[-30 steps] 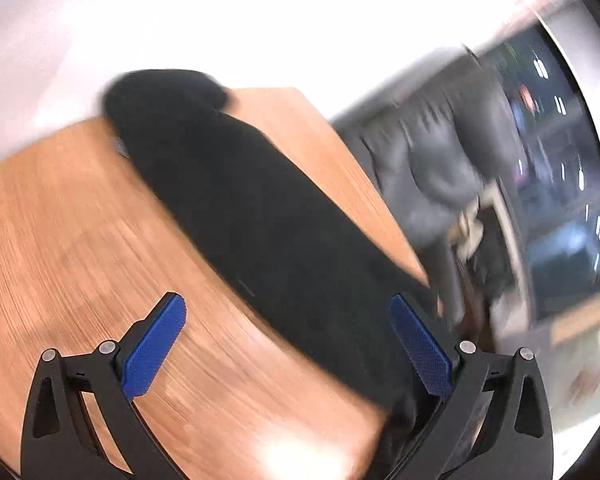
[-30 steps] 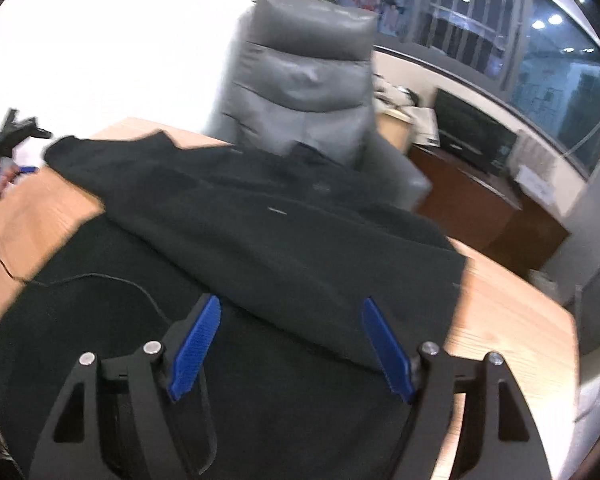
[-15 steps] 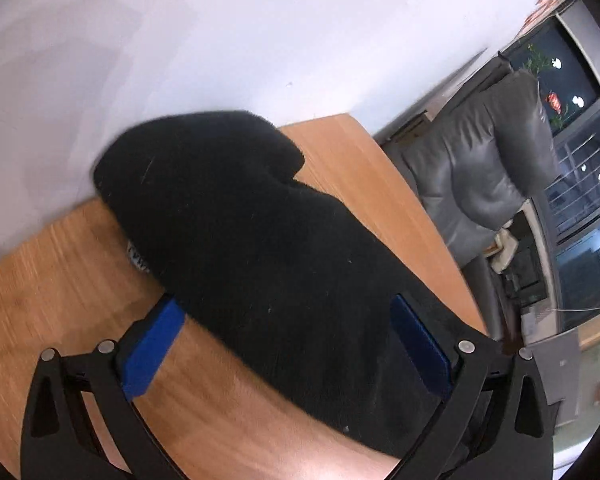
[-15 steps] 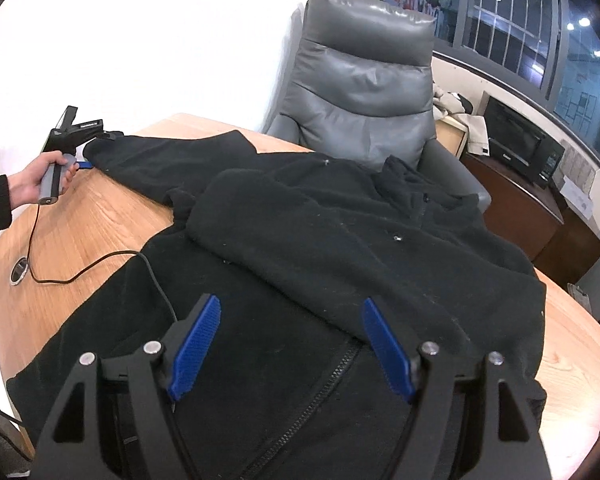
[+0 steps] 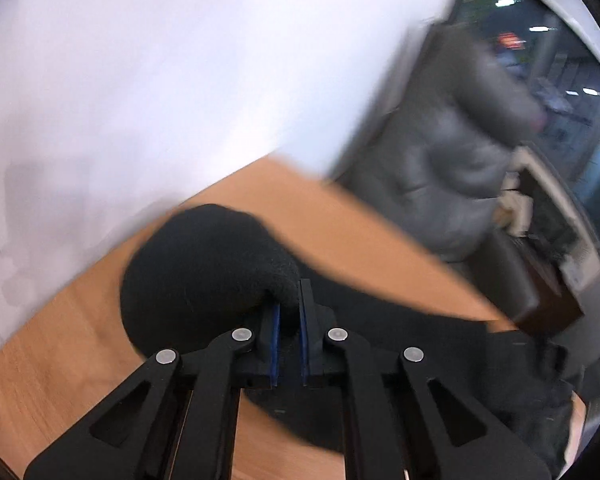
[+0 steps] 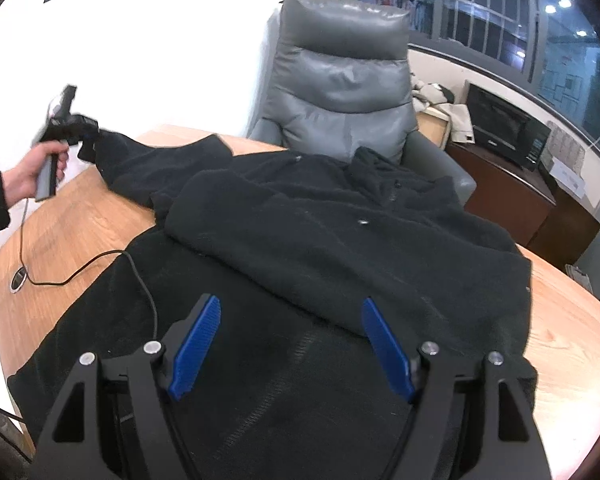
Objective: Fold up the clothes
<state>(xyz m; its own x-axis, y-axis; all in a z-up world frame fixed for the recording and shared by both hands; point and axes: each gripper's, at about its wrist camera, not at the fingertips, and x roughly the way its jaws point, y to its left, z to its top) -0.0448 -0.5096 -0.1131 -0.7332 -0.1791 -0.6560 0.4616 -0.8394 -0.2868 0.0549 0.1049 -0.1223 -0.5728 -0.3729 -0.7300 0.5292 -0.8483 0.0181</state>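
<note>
A black fleece jacket (image 6: 340, 248) lies spread on the wooden table (image 6: 80, 232), one sleeve folded across its front. Its other sleeve (image 6: 148, 164) stretches toward the far left. My left gripper (image 5: 288, 312) is shut on the cuff of that sleeve (image 5: 204, 272) and holds it just above the table; it also shows in the right wrist view (image 6: 70, 126), held in a hand. My right gripper (image 6: 290, 344) is open and empty, hovering over the jacket's lower front near the zipper.
A grey leather armchair (image 6: 340, 80) stands behind the table's far edge. A thin black cable (image 6: 80, 268) runs across the table's left side to a round grommet (image 6: 19, 278). A dark cabinet with a microwave (image 6: 504, 128) stands at the right. A white wall is at the left.
My left gripper has closed on the sleeve cuff and lifted it off the table. My right gripper has stayed open above the jacket, shifting only slightly.
</note>
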